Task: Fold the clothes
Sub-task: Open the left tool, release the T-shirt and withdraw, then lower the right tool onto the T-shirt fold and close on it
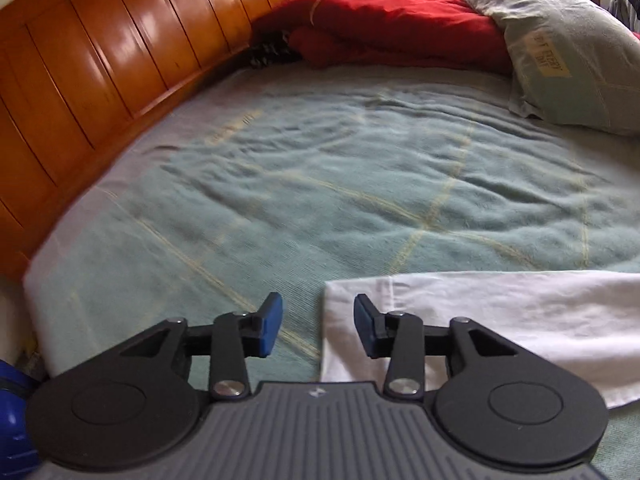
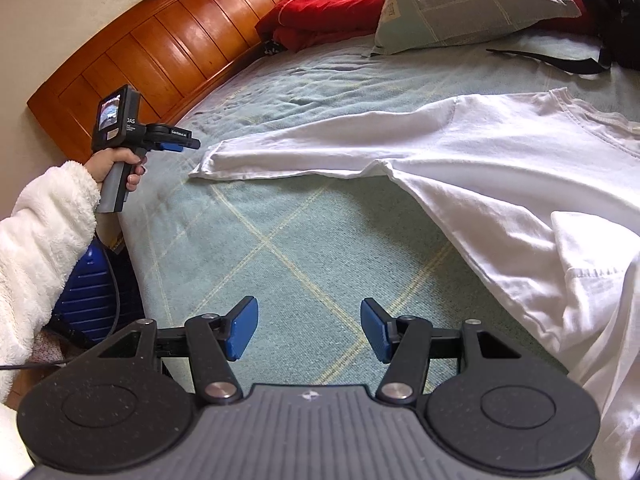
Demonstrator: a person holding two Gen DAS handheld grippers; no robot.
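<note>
A white long-sleeved shirt [image 2: 492,148] lies spread on the green checked bedspread [image 2: 288,240], one sleeve stretched out to the left. In the left wrist view that sleeve's cuff end [image 1: 480,312] lies flat just below and to the right of my left gripper [image 1: 318,326]. The jaws stand open, with only the cuff's edge showing in the gap and the pads not touching it. The right wrist view shows the left gripper [image 2: 191,145] hovering just left of the cuff, held by a hand in a white fleece sleeve [image 2: 44,232]. My right gripper [image 2: 309,330] is open over bare bedspread, left of the shirt's body.
A wooden headboard [image 2: 160,44] runs along the bed's far left side. A red blanket [image 2: 328,8] and a grey-green pillow [image 2: 472,4] lie at the far end. A black bag with a strap [image 2: 600,8] sits at the far right. A blue object [image 2: 92,292] stands beside the bed.
</note>
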